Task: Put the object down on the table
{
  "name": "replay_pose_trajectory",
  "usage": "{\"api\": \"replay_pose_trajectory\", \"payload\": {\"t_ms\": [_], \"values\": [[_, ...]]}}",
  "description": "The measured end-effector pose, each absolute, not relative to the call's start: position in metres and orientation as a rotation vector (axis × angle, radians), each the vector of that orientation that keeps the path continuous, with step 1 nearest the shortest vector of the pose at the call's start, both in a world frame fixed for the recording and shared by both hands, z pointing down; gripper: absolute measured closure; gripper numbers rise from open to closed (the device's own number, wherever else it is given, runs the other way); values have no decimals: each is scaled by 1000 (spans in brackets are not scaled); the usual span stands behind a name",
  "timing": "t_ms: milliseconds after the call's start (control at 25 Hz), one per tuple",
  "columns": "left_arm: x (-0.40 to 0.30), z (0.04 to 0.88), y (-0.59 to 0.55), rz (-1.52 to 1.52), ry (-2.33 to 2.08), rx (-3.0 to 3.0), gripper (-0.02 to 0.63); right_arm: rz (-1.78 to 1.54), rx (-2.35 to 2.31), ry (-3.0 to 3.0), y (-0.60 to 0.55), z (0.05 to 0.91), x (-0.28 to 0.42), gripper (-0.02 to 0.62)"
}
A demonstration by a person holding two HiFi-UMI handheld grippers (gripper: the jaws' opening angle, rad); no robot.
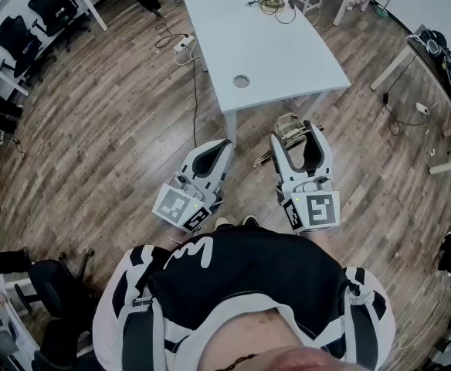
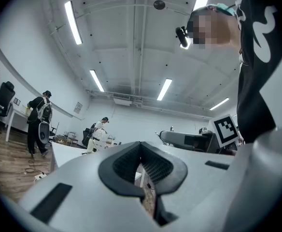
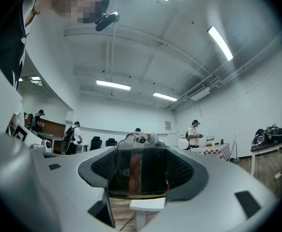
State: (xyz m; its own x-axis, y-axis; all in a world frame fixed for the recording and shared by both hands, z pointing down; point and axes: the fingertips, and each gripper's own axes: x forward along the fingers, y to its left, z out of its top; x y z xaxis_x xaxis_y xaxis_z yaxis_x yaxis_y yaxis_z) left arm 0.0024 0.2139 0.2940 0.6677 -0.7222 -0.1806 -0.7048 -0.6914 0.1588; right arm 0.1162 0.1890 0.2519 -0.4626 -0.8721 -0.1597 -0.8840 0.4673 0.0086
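While right hand-held gripper grips, object sits between its jaws.

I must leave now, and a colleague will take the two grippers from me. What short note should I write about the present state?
Left gripper: shut, empty.
Right gripper: shut on a dark glossy object, jaws wide.
Table: white, ahead; both grippers are short of its near edge, above the floor.
Done: object is in the grip.
Left: bring it over the table, set it down, open the jaws.
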Motion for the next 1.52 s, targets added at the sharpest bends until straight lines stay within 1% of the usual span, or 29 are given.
{"api": "replay_pose_trajectory", "payload": {"t_ms": [760, 1240, 1520], "values": [[-19, 288, 214, -387, -1192, 2809, 601, 134, -1572, 2572, 186, 255, 95, 307], [-50, 298, 225, -401, -1155, 2795, 601, 113, -1618, 2507, 197, 254, 73, 307], [-67, 313, 235, -387, -1128, 2776, 601, 58, -1654, 2498, 209, 270, 60, 307]]}}
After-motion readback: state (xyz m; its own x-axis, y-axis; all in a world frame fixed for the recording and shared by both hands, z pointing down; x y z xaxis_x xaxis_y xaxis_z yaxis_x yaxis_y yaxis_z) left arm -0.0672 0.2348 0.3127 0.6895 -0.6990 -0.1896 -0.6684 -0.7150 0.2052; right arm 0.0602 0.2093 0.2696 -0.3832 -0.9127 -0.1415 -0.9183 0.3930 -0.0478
